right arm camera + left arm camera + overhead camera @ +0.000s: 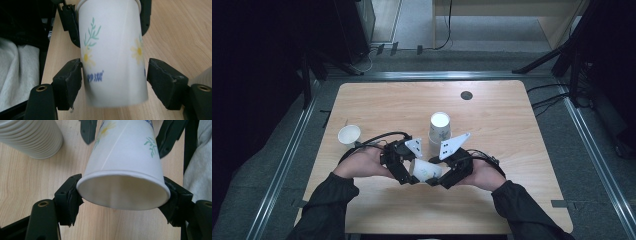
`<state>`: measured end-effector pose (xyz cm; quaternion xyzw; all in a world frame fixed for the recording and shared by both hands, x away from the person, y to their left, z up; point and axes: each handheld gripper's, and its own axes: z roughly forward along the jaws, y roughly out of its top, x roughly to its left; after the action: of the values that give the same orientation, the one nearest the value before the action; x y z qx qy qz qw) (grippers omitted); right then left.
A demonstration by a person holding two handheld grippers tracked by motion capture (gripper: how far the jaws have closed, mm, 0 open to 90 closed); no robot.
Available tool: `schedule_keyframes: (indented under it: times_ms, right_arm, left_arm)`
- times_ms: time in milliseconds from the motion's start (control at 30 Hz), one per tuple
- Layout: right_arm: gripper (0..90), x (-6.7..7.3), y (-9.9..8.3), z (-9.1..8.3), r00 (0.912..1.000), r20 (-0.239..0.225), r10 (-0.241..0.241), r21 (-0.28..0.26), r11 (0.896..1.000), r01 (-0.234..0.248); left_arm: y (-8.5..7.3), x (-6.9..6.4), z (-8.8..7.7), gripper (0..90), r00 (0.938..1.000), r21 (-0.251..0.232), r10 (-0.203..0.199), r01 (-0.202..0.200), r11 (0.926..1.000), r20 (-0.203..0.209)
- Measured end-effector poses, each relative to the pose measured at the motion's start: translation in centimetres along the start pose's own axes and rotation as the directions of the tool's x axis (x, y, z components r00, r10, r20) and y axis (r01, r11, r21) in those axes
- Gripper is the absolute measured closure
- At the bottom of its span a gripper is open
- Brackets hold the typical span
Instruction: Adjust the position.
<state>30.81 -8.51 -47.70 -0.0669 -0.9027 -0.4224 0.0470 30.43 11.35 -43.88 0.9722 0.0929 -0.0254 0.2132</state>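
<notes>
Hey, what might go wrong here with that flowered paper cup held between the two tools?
The left tool pinches the flowered cup right at its thin rim, so a harder squeeze could crease it. In its own view the right tool shows a gap at one pad near the cup's base, so a pull might slip. The stack of cups stands close behind and could get knocked.

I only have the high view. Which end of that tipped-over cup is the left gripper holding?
Observer: The left gripper clamps the paper cup at its rim, and the open mouth faces that gripper's camera.
Operator: And the right gripper?
Observer: The right gripper straddles the base end. One pad touches the wall, and the other seems just off it.
Operator: Is the cup plain?
Observer: No, it has yellow flowers, green sprigs and blue lettering.
</notes>
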Motion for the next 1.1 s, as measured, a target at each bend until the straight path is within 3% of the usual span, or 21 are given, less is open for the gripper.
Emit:
schedule_keyframes:
  times_ms: [300,467,700,1000,1100]
  right_arm:
    - [33.7,0.3,0.1,0.7,0.9997,-0.015,-0.017,0.031,0.999,0.018]
    - [33.8,0.3,0.1,0.5,0.9996,-0.010,-0.028,0.027,0.999,0.028]
    - [33.6,0.1,0.1,-0.5,0.9999,0.008,-0.014,-0.010,1.000,0.014]
    - [33.6,-0.2,-0.2,-2.0,0.9998,0.015,0.014,-0.065,0.998,-0.013]
    - [33.5,-0.3,-0.2,-2.2,0.9997,0.018,0.017,-0.070,0.997,-0.016]
  left_arm:
    - [0.6,-0.2,0.5,26.8,1.0000,0.005,0.006,-0.006,1.0000,0.007]
    - [0.3,-0.1,0.4,24.4,0.9998,-0.031,0.012,-0.012,0.9995,0.016]
    - [-0.3,0.2,-0.2,16.0,0.9996,-0.100,-0.008,0.011,0.9949,0.028]
    - [-1.8,0.8,-0.7,15.2,0.9974,-0.198,-0.054,0.063,0.9782,0.047]
    - [-2.3,0.8,-0.9,15.2,0.9965,-0.248,-0.069,0.078,0.9655,0.047]
